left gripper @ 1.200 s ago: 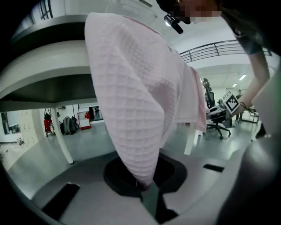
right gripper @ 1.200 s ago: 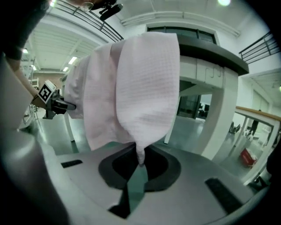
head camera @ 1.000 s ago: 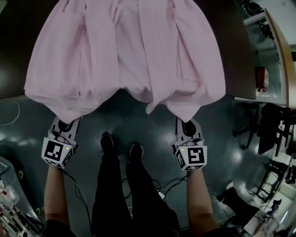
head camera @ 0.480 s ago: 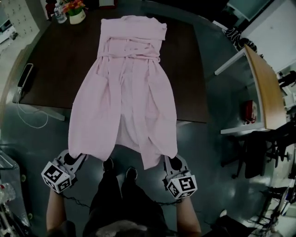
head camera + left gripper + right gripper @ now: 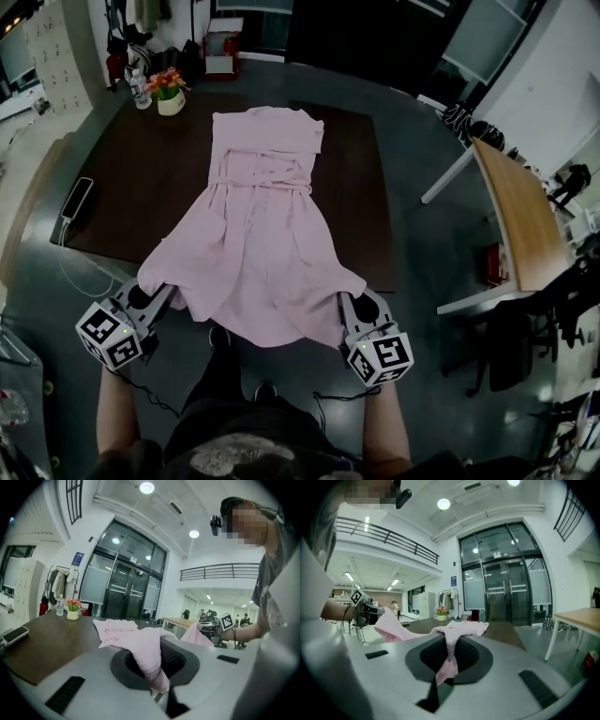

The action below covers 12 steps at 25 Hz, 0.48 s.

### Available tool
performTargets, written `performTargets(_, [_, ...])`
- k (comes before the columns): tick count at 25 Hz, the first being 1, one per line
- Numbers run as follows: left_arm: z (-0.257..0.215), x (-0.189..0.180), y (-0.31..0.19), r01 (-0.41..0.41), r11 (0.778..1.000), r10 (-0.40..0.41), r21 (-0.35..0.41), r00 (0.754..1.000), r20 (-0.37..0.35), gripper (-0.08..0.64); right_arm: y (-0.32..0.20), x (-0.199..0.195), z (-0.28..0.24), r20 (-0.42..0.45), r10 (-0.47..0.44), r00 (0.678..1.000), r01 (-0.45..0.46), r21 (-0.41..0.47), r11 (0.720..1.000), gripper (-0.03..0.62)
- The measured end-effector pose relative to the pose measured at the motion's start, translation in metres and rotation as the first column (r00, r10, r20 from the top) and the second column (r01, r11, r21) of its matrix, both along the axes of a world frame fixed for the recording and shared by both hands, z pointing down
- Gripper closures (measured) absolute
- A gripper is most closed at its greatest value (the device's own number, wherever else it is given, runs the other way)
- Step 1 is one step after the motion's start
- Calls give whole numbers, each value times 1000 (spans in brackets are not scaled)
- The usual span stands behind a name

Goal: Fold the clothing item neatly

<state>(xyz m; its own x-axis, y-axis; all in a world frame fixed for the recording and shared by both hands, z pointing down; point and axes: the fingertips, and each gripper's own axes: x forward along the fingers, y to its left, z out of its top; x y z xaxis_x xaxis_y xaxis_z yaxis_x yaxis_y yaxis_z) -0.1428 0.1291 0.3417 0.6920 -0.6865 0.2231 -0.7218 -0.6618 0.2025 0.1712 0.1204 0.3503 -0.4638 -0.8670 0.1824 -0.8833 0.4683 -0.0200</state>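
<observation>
A pale pink dress [image 5: 261, 234] lies lengthwise on the dark brown table [image 5: 131, 187], bodice at the far end, skirt hem at the near edge. My left gripper [image 5: 155, 292] is shut on the hem's left corner, and the pink cloth [image 5: 150, 656] runs pinched between its jaws. My right gripper [image 5: 354, 302] is shut on the hem's right corner, with the cloth [image 5: 449, 660] caught between its jaws. Both corners are held up at about table height, just off the near edge. The hem sags in a curve between them.
A flower pot [image 5: 171, 97] and a bottle [image 5: 139, 91] stand at the table's far left corner. A dark phone-like device [image 5: 75, 199] with a cable lies at the left edge. A wooden desk [image 5: 514, 220] stands to the right. The person's legs [image 5: 230, 394] are below the hem.
Both grippers have risen with the hem corners from below the table edge to table height. The skirt, which hung down over the edge, is now lifted and spread.
</observation>
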Motion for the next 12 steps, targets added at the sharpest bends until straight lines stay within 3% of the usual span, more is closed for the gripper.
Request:
performTargets(6, [-42,-6,-105,-83,996,85,40,995,-58,528,-108,-47,-35,-90,-44,995,44,0,999,586])
performTargets(12, [-73,-26,-254,-112,991,116,76,992,-46,528,-252,-33,-76,-57,115,992,-115,-6,993,586])
